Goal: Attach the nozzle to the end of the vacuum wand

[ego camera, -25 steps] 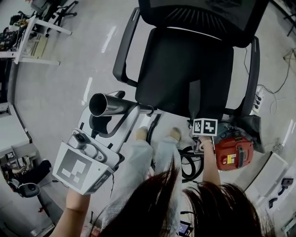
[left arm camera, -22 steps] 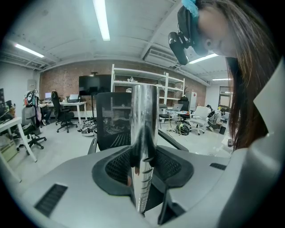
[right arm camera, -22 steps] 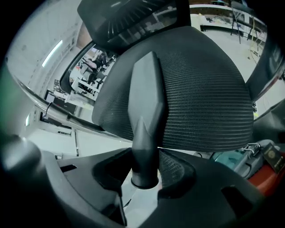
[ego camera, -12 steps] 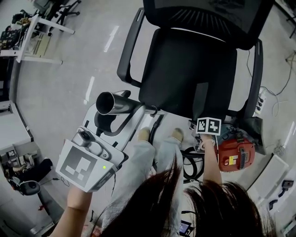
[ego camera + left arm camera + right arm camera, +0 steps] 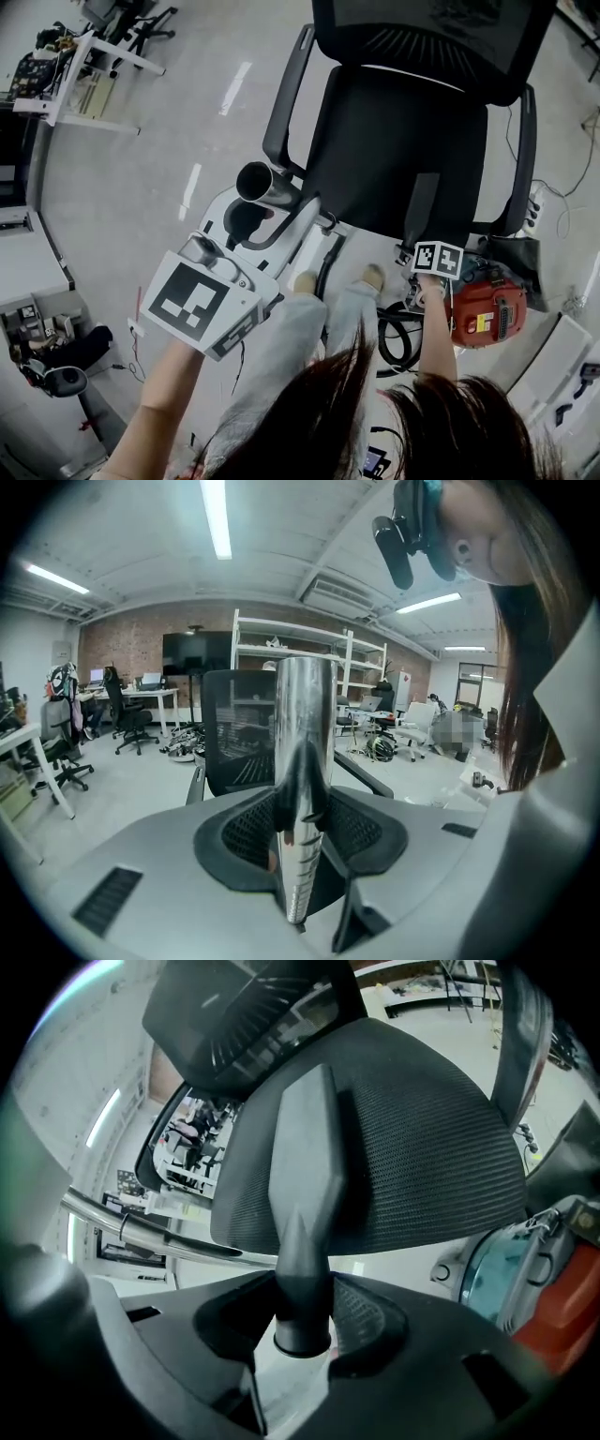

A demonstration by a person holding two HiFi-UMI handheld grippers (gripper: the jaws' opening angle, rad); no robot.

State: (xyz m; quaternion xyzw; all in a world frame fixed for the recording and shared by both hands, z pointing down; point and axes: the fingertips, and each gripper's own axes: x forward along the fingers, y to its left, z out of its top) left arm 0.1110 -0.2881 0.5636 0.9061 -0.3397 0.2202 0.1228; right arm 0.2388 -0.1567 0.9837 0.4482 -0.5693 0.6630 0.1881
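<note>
Gripping vacuum wand [image 5: 305, 724] lengthwise, your left gripper [image 5: 300, 841] has jaws clamped on chrome tube. Long axis runs along jaws, open end aimed away toward office chair [image 5: 394, 141]. Your right gripper [image 5: 302, 1326] jaws clenched on nozzle [image 5: 309, 1166] round collar, axis in line with jaws, flat tip pointing out over chair seat. Nozzle, wand apart.

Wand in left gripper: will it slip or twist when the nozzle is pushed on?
Probably stiff: the wand is a straight metal tube. Its polished round surface may rotate or slide in the left gripper clamped on it. Likely light: the open end shows it hollow.
</note>
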